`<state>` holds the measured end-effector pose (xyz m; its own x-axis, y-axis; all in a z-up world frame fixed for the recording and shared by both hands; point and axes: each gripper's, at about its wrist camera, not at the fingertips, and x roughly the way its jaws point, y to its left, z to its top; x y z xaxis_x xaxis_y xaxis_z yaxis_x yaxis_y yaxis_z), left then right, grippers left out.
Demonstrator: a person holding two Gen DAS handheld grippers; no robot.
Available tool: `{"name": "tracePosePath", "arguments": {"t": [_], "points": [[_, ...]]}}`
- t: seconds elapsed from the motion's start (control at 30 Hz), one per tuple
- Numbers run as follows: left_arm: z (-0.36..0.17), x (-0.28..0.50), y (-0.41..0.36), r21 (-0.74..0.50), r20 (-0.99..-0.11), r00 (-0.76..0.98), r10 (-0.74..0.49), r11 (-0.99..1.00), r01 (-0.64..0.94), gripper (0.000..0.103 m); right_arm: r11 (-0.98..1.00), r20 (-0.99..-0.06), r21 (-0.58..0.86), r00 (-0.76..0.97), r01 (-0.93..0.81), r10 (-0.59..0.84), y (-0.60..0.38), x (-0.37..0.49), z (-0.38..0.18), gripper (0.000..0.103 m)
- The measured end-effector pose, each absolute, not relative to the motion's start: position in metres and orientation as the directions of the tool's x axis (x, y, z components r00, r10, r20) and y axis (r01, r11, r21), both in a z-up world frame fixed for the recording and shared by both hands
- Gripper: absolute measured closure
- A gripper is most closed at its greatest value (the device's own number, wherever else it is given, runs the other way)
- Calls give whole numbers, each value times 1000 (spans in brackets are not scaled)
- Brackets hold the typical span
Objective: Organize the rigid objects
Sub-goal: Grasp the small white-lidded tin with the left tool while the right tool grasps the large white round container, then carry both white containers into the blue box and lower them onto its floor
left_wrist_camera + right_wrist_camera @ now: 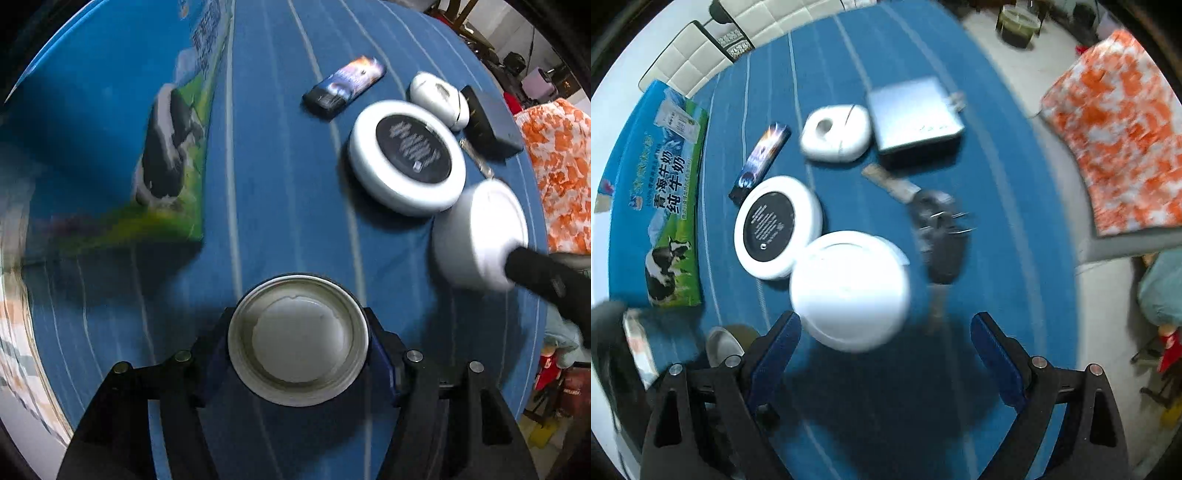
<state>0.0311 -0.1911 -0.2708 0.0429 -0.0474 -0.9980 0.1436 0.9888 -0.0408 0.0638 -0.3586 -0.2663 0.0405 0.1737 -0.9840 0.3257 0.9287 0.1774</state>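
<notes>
Left wrist view: the left tongs (298,341) are clamped on a round tin can (297,338), its pale end facing the camera, held above the blue striped worktop (280,155). Ahead and left lies a milk carton box (110,147). Ahead and right sit a white disc with a black label (406,157), a white jar (480,234), a small dark packet (343,86) and a white case (439,98).

Right wrist view: the right tongs (886,354) stand wide apart, holding nothing. The white jar (849,290) sits just ahead between them, nearer the left finger. Beyond the jar lie a blurred car key (940,236) and a grey box (914,116).
</notes>
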Motion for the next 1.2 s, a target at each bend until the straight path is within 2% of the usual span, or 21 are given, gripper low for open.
{"name": "tracePosePath", "arguments": {"t": [0.07,0.1,0.2,0.27,0.3,0.4,0.6,0.67,0.7,0.73,0.8,0.87,0.93,1.2], "points": [[-271,30,-191,-36,-998,47,-43,988,149,41,914,-980,189,16,359,196,-357,68,-279,9],[-272,31,-194,-31,-998,44,-38,988,149,41,916,-987,159,24,369,162,-356,70,-279,10],[-273,36,-199,-18,-999,44,-25,987,159,41,923,-990,139,43,359,132,-353,74,-275,24],[-273,36,-200,-21,-999,46,-29,987,162,41,935,-993,117,35,334,111,-348,73,-272,26],[-272,37,-200,-23,-998,48,-32,986,163,41,944,-994,110,29,311,106,-344,71,-270,35],[-272,33,-191,-28,-998,45,-37,985,172,41,962,-998,58,-21,268,66,-339,51,-267,35],[-273,9,-182,-48,-999,6,-50,978,205,41,947,-990,112,-43,302,131,-354,22,-264,35],[-273,7,-182,-42,-999,9,-45,976,215,41,938,-990,127,-20,323,141,-358,19,-262,30],[-274,7,-182,-44,-999,7,-47,977,209,41,933,-991,128,-1,337,136,-360,22,-260,24],[-274,8,-183,-43,-999,4,-45,978,204,41,928,-990,133,10,347,138,-366,22,-263,23],[-276,12,-186,-35,-999,-3,-36,976,213,40,915,-990,139,26,378,139,-370,29,-266,23],[-276,14,-189,-31,-999,6,-33,975,221,40,911,-991,124,8,394,131,-367,33,-276,29],[-274,14,-197,-25,-999,19,-30,974,226,41,926,-998,65,8,372,66,-360,38,-277,31],[-268,14,-202,-42,-998,27,-49,973,226,41,939,-1000,12,-14,343,17,-356,25,-263,33]]}}
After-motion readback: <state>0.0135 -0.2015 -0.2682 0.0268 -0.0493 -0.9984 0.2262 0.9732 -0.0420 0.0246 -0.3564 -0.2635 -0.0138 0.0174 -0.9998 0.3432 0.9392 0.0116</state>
